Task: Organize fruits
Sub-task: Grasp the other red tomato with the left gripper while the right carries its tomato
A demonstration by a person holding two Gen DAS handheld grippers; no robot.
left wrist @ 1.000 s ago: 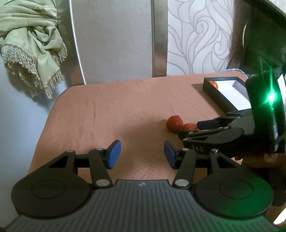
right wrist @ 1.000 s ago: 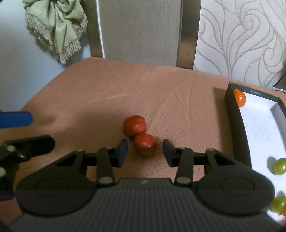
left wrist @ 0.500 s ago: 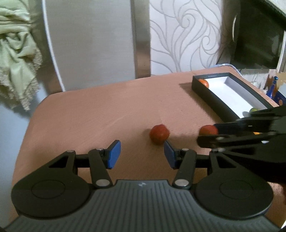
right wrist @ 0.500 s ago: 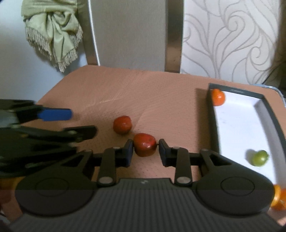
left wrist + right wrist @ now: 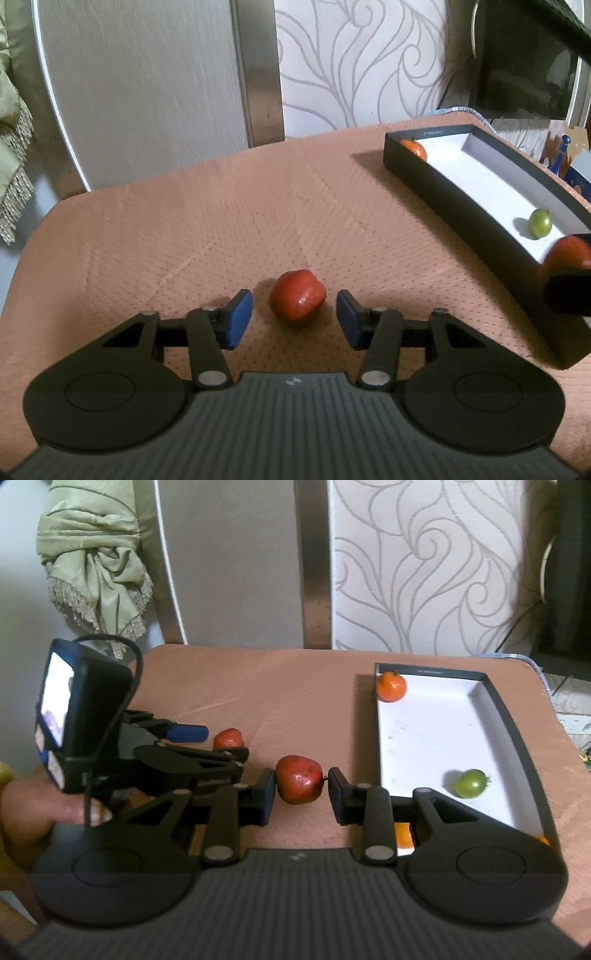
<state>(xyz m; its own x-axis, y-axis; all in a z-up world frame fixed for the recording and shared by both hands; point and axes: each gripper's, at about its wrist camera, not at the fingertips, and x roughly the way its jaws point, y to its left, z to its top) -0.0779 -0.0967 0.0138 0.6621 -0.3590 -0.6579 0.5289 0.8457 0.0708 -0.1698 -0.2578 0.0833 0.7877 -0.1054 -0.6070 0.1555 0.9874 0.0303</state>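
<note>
Two red fruits concern us: our right gripper (image 5: 301, 794) clamps one red fruit (image 5: 298, 784) just left of the box (image 5: 517, 738); our left gripper (image 5: 293, 319) stands open around the other fruit (image 5: 297, 299) on the table (image 5: 184, 236). We should squeeze gently, centred, then lift clear.

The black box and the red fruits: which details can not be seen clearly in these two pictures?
- Black box, right wrist view: its near end, with orange patches, is hidden behind the right gripper.
- Held red fruit, left wrist view: blurred, cut by the frame edge.
- Second red fruit, right wrist view: its lower part is covered by the left gripper.
- Box label: too small to read.
</note>
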